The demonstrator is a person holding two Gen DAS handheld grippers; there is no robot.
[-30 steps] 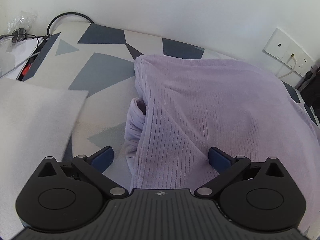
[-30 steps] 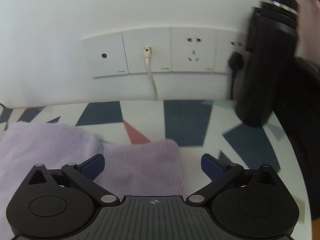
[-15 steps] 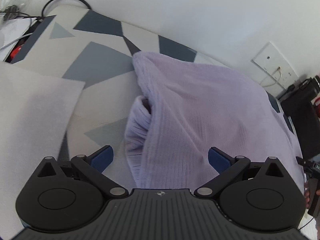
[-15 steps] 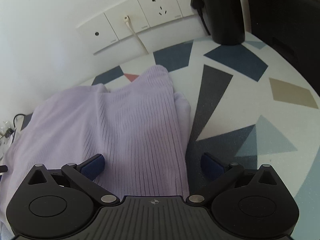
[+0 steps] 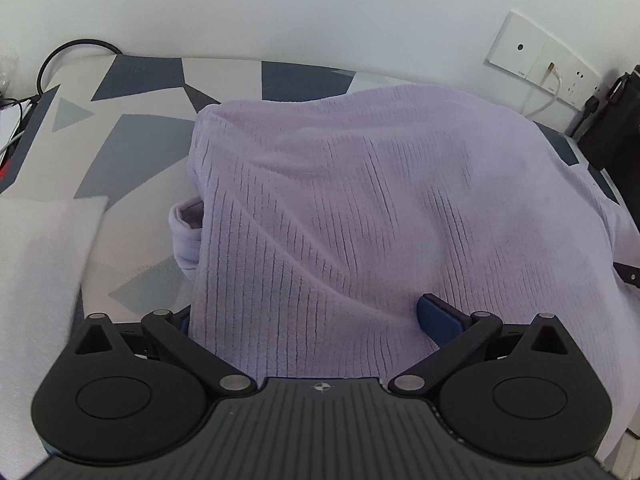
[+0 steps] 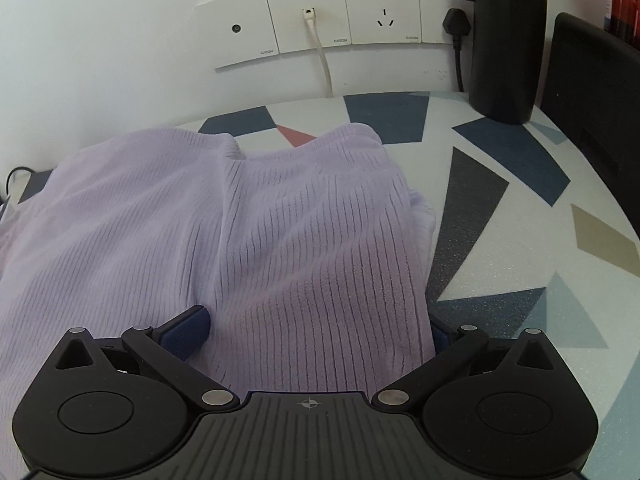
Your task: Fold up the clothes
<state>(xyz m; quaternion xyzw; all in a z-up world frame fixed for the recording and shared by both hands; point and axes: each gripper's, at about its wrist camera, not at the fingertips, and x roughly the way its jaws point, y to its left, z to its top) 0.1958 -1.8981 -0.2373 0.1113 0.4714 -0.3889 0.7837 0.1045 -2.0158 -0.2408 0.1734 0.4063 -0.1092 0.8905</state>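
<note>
A lilac ribbed garment [image 5: 360, 208] lies bunched on the patterned table cover [image 5: 132, 148], with a folded cuff poking out at its left side. My left gripper [image 5: 310, 320] is open at the garment's near left edge; the cloth runs between its fingers and covers most of the left finger. In the right wrist view the same garment [image 6: 280, 232] fills the left and middle. My right gripper [image 6: 314, 332] is open over the garment's near right edge, whose cloth lies between the fingers and hides part of the right finger [image 6: 439, 338].
A white sheet [image 5: 40, 264] lies on the table at the left. Wall sockets [image 6: 320, 20] with a white cable and a black plug sit behind. A black cylinder [image 6: 504, 40] and a black box [image 6: 592, 100] stand at the right. A black cable [image 5: 72, 46] loops at the far left.
Both grippers have come down onto the garment's near edge, so cloth now lies between each pair of fingers. The right gripper pulled back from the wall sockets. Both stay open.
</note>
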